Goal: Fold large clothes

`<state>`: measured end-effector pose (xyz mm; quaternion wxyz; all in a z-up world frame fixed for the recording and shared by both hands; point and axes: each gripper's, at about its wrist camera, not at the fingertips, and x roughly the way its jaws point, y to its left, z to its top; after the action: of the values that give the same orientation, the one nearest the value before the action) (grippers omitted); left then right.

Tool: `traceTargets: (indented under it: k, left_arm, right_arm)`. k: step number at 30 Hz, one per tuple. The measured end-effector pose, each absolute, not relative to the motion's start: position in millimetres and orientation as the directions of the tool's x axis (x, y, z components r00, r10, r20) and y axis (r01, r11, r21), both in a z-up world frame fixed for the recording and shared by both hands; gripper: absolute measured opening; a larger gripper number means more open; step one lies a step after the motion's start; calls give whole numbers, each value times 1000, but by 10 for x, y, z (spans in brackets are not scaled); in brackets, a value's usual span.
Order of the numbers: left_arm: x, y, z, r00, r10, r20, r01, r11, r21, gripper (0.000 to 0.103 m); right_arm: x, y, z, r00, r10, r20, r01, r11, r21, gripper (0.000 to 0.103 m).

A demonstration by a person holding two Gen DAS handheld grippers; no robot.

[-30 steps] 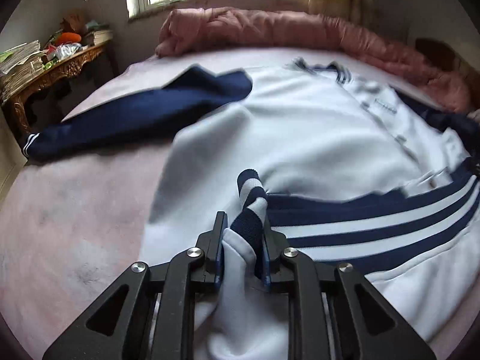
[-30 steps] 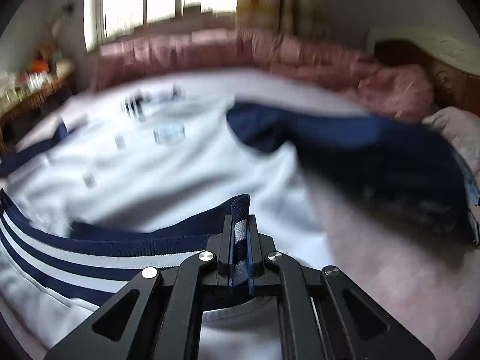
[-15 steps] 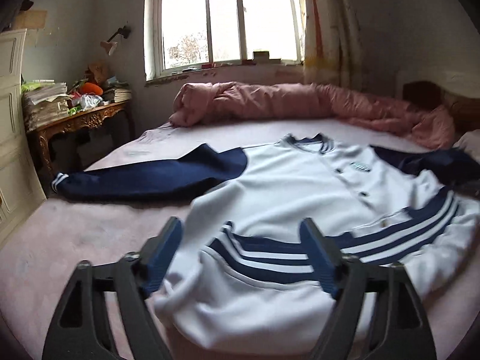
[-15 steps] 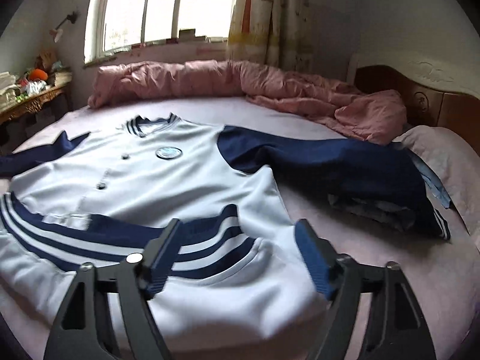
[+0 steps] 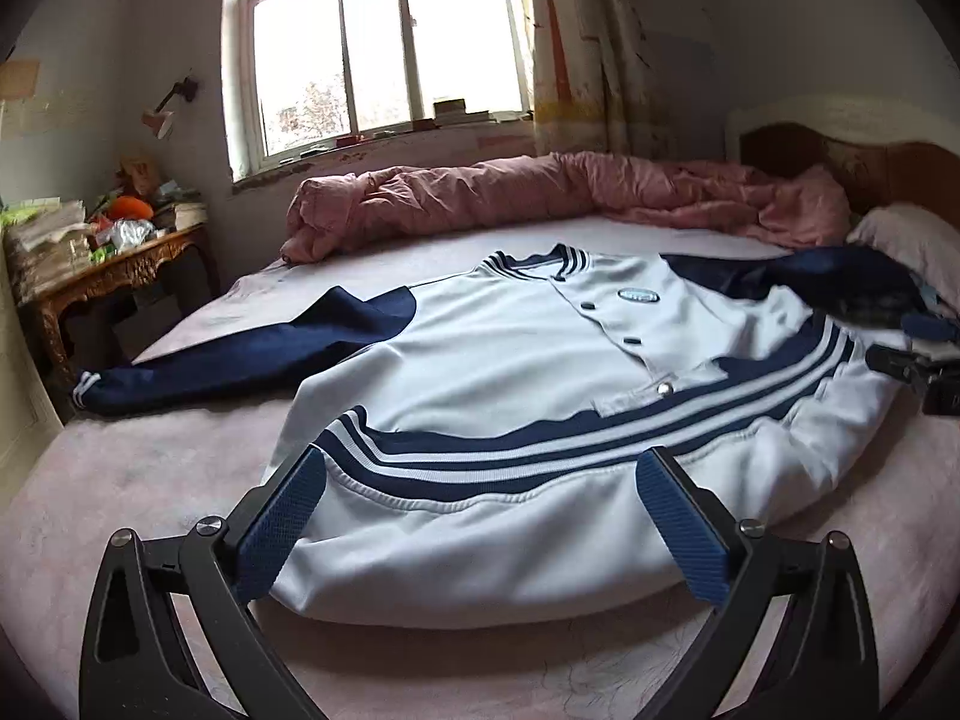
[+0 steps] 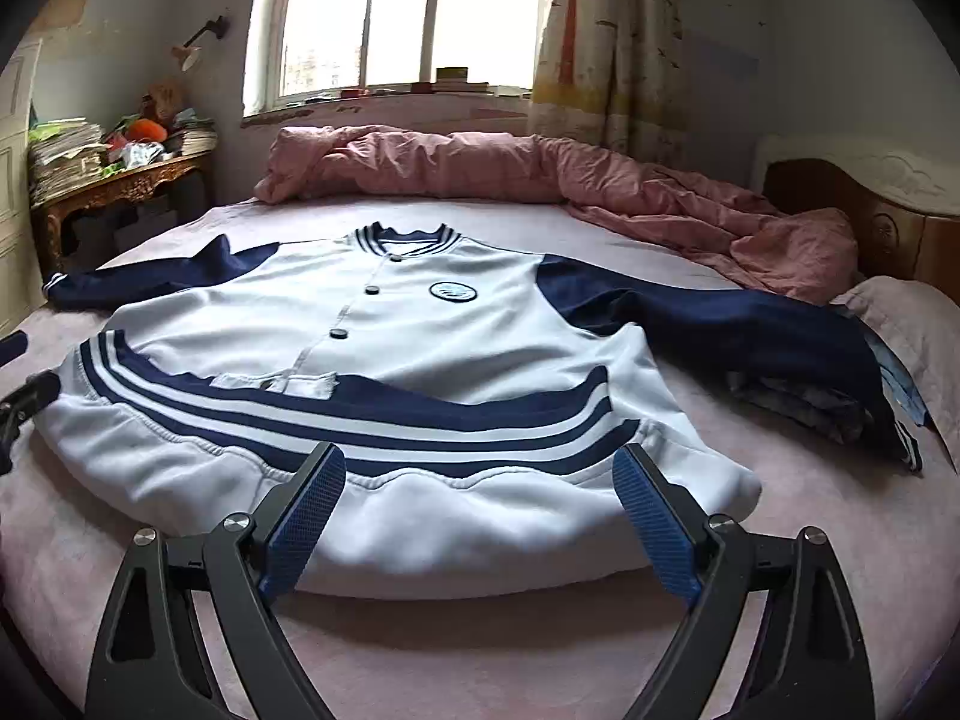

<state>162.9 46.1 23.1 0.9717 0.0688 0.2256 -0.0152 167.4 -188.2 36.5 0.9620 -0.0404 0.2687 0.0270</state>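
A white jacket with navy sleeves and a navy-striped hem lies face up on the pink bed, its bottom part folded up over the body. The left sleeve stretches out flat; the right sleeve lies over a pile of clothes. My left gripper hovers just before the folded edge with its jaws opening wide; only cloth lying on the bed shows between them, untouched. My right gripper stands the same way, jaws opening, pads clear of the fabric. Each gripper shows at the edge of the other's view.
A rumpled pink duvet runs along the far side of the bed under the window. A carved wooden side table piled with papers stands at the left. The wooden headboard and a pillow are at the right.
Both grippers were shut on the jacket's striped hem; they let it go, opened wide and drew back and up. The hem now lies folded over the body.
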Motion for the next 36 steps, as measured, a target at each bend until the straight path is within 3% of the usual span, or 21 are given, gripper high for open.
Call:
traceTargets:
  k: [4,7,10,13,16,22,23,25,27,32,34,35,36]
  left_arm:
    - [1598,435,209,911,65,-407,28,975,219,103]
    - [1634,437,151,890,57,-452,74,961,267,103]
    - [1657,379,37,858,42,-511,152,931,332,103]
    - [1652,313,-73,843,62,-534,181,903,390,102]
    - [1691,327,-157,832,103,-545,164,894,418,101]
    - [1699,449,-173,774,72,-629,215,905,368,101]
    - [1701,472,-182,754,49,-655,246,903,351,101]
    - [1689,505,-247,722,40,-691,289,890,353,103]
    - [1692,523,-272,731,53,-680,280,885,371,103]
    - [1780,624,-289,768,151,-622,184,879,441,103]
    - [1867,705,-328,770,209,-602,135,870,475,103]
    - [1877,763,-284,771,211,-601,107,888,448,98]
    - [1844,794,-244,780,217,-587,84,893,441,76]
  right_arm:
    - [1692,-1860,321,835,57,-547,-116,991,-73,92]
    - [1759,-1732,188,755,77,-651,-243,955,-169,92]
    - [1717,-1642,69,748,18,-664,-292,907,-304,92]
    - [1698,-1645,-5,716,10,-698,-336,881,-332,92]
    - [1747,-1698,-83,701,-57,-711,-310,873,-376,92]
    - [1911,-1954,-106,705,-188,-683,-186,881,-435,91]
    - [1925,-1993,-106,707,-206,-677,-167,881,-442,89]
    - [1959,-2067,-116,699,-219,-681,-156,882,-444,75]
    - [1977,-2119,-107,689,-202,-696,-160,894,-418,70]
    - [2047,-2187,-156,682,-196,-705,-155,903,-402,45]
    - [2033,-2145,-197,730,-214,-649,-145,879,-454,38]
    - [2037,-2097,-239,748,-243,-618,-140,852,-505,36]
    - [2042,-2081,-256,749,-250,-613,-138,847,-514,32]
